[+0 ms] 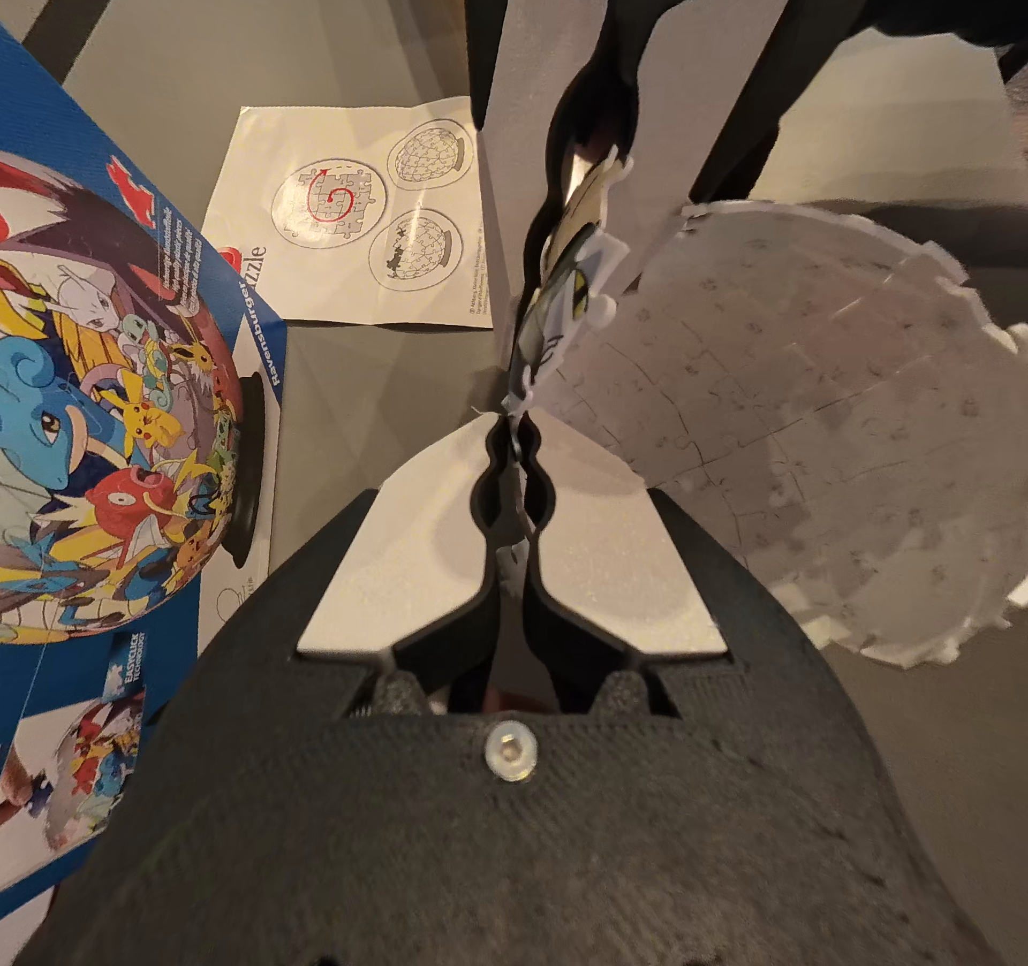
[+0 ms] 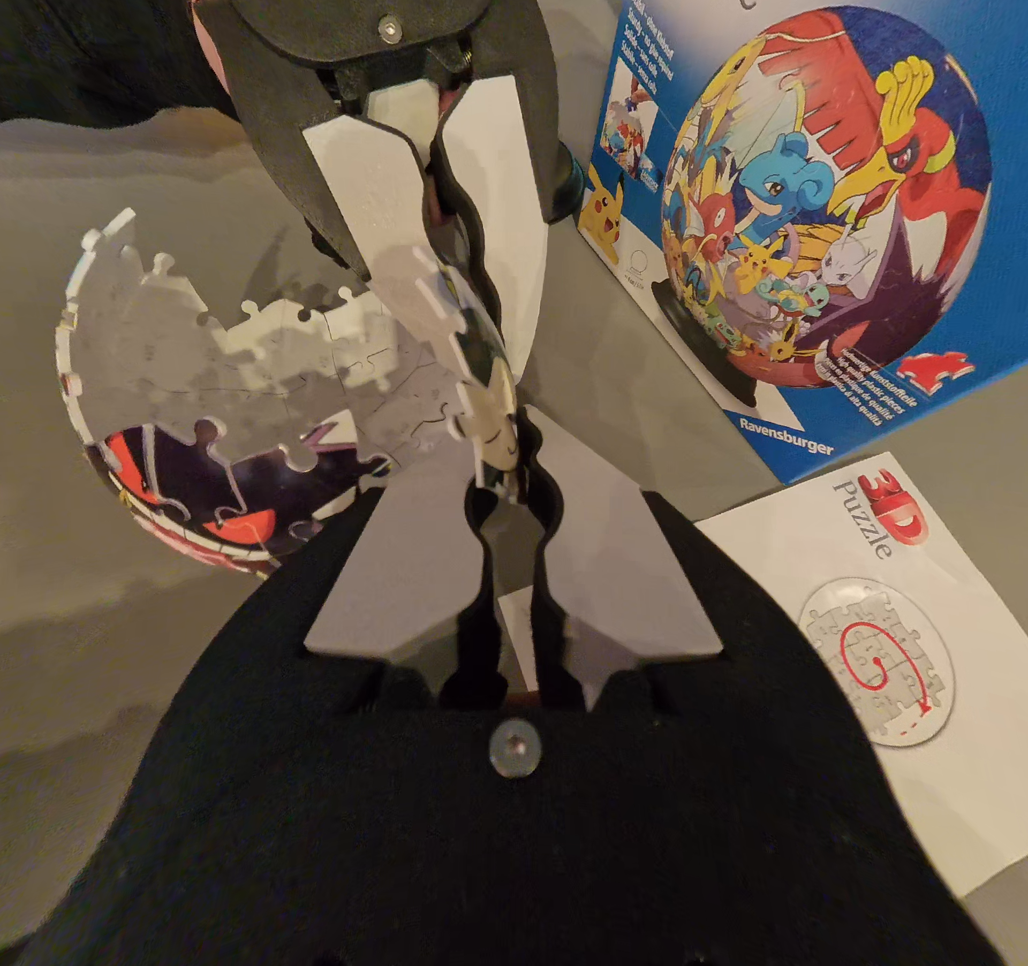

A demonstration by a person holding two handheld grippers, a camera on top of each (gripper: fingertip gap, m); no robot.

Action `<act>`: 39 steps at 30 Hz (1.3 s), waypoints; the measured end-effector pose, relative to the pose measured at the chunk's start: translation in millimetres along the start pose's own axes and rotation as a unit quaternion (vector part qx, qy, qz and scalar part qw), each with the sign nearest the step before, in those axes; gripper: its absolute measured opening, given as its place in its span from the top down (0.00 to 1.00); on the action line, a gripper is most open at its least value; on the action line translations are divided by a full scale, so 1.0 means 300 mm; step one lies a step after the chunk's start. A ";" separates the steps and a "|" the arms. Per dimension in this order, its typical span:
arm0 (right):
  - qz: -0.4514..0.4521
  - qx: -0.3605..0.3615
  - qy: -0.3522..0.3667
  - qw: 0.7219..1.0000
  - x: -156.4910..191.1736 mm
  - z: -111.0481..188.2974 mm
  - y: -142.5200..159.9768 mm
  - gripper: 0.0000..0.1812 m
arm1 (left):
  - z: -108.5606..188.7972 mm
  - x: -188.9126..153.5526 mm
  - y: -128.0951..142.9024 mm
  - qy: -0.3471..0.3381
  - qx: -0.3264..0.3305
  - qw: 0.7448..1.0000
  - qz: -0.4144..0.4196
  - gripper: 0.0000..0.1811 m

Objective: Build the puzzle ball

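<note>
The half-built puzzle ball (image 1: 779, 411) is an open shell, white inside, printed dark, red and purple outside (image 2: 222, 372). It hangs above the grey table between both grippers. My left gripper (image 1: 509, 419) is shut on a rim piece of the shell (image 1: 562, 294). My right gripper (image 2: 520, 439) is shut on the same stretch of rim (image 2: 489, 428), from the opposite side. The two grippers meet almost tip to tip. The right gripper (image 1: 528, 300) reaches down from the top of the left wrist view. The left gripper (image 2: 473, 327) does the same in the right wrist view.
The blue puzzle box (image 1: 111, 383) with the printed ball picture stands on the table, also in the right wrist view (image 2: 834, 188). A white instruction sheet (image 1: 356, 216) lies flat beside it, also in the right wrist view (image 2: 890, 633). A dark sleeve (image 2: 83, 22) shows behind the left gripper. Both grippers' tips are close together, under 4 cm apart.
</note>
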State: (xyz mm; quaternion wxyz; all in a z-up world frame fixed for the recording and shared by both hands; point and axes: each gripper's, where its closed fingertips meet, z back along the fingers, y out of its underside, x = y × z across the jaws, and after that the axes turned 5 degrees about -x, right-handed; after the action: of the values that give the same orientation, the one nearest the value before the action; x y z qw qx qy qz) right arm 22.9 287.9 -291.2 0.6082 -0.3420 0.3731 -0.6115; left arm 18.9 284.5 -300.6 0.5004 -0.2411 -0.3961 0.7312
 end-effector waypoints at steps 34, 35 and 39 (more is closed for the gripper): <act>-0.147 -0.019 -0.073 0.986 0.017 -0.014 0.050 1.00 | 0.013 -0.006 -0.030 -0.007 -0.031 0.999 -0.021 0.98; -0.146 -0.018 -0.072 0.987 0.017 -0.014 0.051 1.00 | 0.012 -0.009 -0.030 -0.006 -0.032 0.999 -0.024 0.98; -0.144 -0.017 -0.071 0.987 0.018 -0.015 0.047 1.00 | 0.003 -0.019 -0.020 -0.005 -0.022 0.999 -0.045 0.98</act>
State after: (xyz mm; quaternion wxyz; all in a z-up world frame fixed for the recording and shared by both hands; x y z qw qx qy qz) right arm 25.7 282.9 -305.9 0.5332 -0.4446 0.2863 -0.6604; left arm 23.6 280.0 -295.3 0.5255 -0.2307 -0.4251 0.7000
